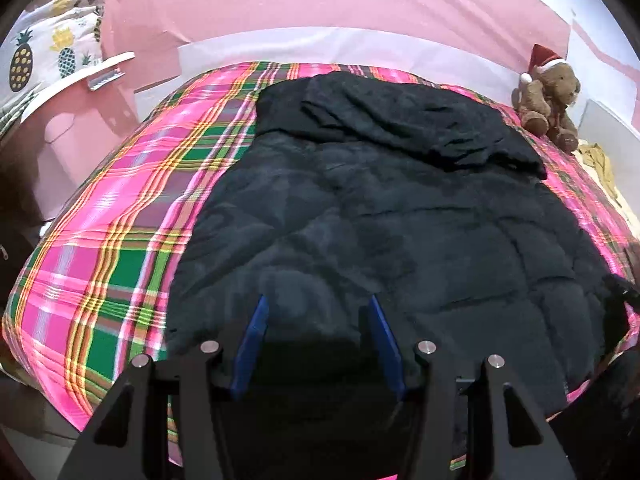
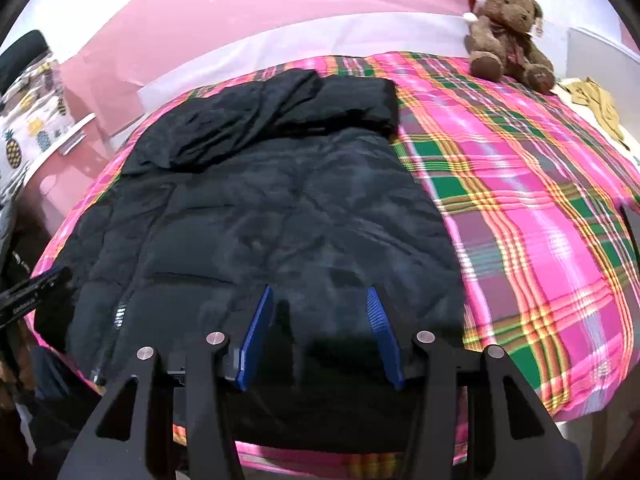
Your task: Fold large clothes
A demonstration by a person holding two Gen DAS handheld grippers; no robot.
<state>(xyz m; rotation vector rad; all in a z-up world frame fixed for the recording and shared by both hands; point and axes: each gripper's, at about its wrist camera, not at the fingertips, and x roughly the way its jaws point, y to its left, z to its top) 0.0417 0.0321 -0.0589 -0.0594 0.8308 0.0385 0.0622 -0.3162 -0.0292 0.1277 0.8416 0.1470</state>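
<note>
A large black padded jacket [image 1: 380, 208] lies spread on the bed, its hood or a sleeve folded across the far end [image 1: 420, 120]. It also shows in the right wrist view [image 2: 256, 216], zipper at the near left. My left gripper [image 1: 318, 304] is open just above the jacket's near hem, blue pads [image 1: 256, 340] apart, holding nothing. My right gripper [image 2: 320, 296] is open over the near hem as well, pads [image 2: 384, 336] apart and empty. The tip of the left gripper [image 2: 32, 300] shows at the left edge of the right wrist view.
A pink-and-green plaid bedspread [image 1: 120, 240] covers the bed [image 2: 540, 200]. A brown teddy bear in a Santa hat [image 1: 548, 96] sits at the far right corner [image 2: 508, 28]. A pineapple-print pillow [image 1: 44, 52] and pink furniture stand at left. Pink wall behind.
</note>
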